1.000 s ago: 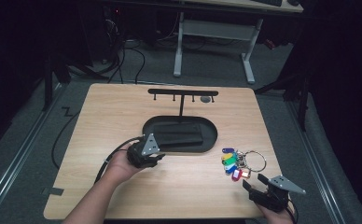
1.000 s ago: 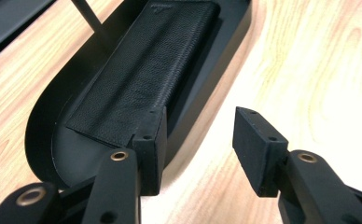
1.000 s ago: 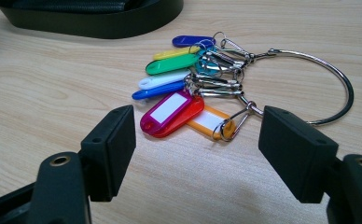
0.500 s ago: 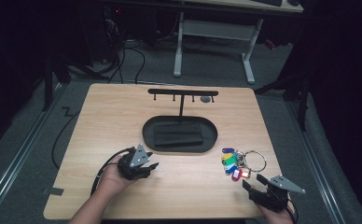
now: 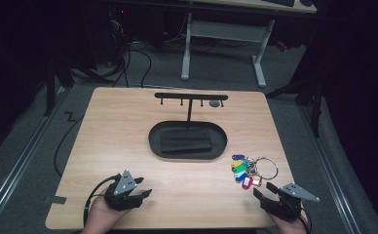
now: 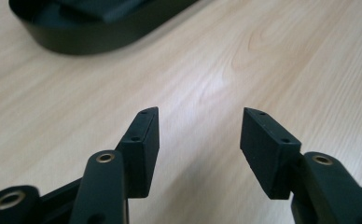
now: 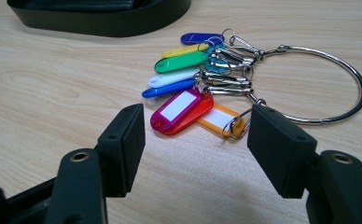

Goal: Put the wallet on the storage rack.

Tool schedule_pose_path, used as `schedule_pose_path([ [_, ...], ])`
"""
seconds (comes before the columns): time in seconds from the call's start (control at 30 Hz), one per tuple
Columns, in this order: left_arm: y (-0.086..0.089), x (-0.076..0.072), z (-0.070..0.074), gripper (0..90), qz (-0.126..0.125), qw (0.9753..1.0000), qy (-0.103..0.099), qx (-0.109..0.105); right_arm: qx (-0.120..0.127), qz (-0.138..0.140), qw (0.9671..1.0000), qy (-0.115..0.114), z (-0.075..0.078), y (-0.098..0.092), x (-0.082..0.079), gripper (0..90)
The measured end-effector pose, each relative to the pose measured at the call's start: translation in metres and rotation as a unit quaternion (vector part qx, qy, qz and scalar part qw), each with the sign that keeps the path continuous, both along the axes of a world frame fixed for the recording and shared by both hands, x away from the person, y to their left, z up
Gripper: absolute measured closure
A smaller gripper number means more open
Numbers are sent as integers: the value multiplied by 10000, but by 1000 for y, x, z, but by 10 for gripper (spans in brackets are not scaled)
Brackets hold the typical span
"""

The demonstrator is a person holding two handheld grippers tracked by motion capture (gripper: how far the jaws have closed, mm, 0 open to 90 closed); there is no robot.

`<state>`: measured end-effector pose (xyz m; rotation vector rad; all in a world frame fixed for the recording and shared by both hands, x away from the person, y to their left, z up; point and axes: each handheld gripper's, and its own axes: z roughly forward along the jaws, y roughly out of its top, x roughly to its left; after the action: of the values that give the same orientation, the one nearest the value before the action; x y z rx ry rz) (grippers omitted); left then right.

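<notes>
Between the right gripper's (image 7: pixel 195 140) parted, empty jaws, at twelve o'clock, lies the key-tag bunch (image 7: pixel 193 88); left gripper (image 6: pixel 200 140) gapes over bare table (image 6: pixel 309 56).

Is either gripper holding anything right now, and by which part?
Nothing is held. The left gripper is open over bare table; the right gripper is open, just short of the key tags.

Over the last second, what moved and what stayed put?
The left gripper drew back from beside the black tray toward the table's near edge, fingers open and empty. The right gripper and the key ring kept their places.
</notes>
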<state>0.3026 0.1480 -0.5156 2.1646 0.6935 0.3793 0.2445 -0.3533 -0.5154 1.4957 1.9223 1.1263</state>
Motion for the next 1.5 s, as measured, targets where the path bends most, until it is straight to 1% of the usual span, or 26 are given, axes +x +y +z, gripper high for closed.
schedule_pose_path([
  [0.03,5,-5,-4,431,116,9999,42,-32,-44,-3,10000,12,0,1,0,377],
  [0.13,6,-7,-3,415,161,9999,18,28,-77,-21,10000,10,1,0,0,382],
  [0.17,7,-7,-1,405,219,9997,-82,19,-89,-38,10000,19,2,-1,0,387],
  [0.3,9,-5,2,389,277,9994,-106,-160,-84,-83,9999,59,3,-2,-1,389],
  [0.33,10,-4,2,385,259,9994,-99,-189,-119,-85,9999,82,3,-3,-1,388],
  [0.37,10,-3,0,388,184,9994,82,-282,-223,-71,9997,88,3,-3,0,380],
  [0.4,10,-3,0,389,184,9994,82,-282,-223,-71,9997,88,3,-3,0,380],
  [0.43,11,-1,-2,389,105,9987,291,-412,-291,-34,9994,159,5,-2,0,371],
  [0.47,11,-1,-2,389,105,9987,291,-412,-291,-34,9994,159,5,-2,0,371],
  [0.5,12,-1,-2,389,84,9986,295,-442,-367,-15,9990,242,8,-1,3,386],
  [0.6,12,-2,0,391,27,9990,128,-427,-473,-23,9983,346,11,1,7,421],
  [0.63,13,-2,1,391,16,9991,92,-423,-618,17,9969,497,14,3,13,450],
  [0.67,13,-2,0,391,1,9990,106,-446,-618,17,9969,497,14,3,13,450],
  [0.7,16,-1,-2,391,-77,9982,259,-538,-821,63,9946,635,18,5,18,474],
  [0.8,20,-1,-4,393,-111,9976,308,-613,-1058,145,9904,874,26,7,29,524],
  [0.87,22,-2,-3,394,-153,9975,324,-613,-1284,223,9855,1088,30,7,38,547],
  [0.93,23,-2,-4,394,-136,9976,348,-584,-1527,298,9792,1304,32,6,47,581],
  [1.07,22,-4,-4,394,-170,9979,316,-547,-1905,510,9641,1779,34,2,66,634],
  [1.13,19,-6,-4,394,-227,9985,250,-440,-2207,625,9529,1984,35,2,74,655],
  [1.2,19,-6,-4,394,-237,9986,228,-416,-2471,798,9405,2193,36,3,83,661],
  [1.23,17,-5,-4,394,-259,9987,233,-380,-2583,855,9352,2265,36,4,87,670],
  [1.27,17,-5,-4,394,-259,9987,233,-380,-2583,855,9352,2265,36,4,87,670],
  [1.3,16,-4,-5,394,-280,9986,240,-379,-2764,1014,9244,2425,37,6,94,672],
  [1.33,16,-4,-5,394,-280,9986,240,-379,-2867,1091,9191,2473,37,7,98,675],
  [1.4,15,-5,-5,394,-296,9987,242,-339,-2957,1209,9110,2607,38,8,104,676],
  [1.5,14,-8,-5,394,-330,9988,229,-296,-3031,1321,9012,2800,38,7,111,675],
])
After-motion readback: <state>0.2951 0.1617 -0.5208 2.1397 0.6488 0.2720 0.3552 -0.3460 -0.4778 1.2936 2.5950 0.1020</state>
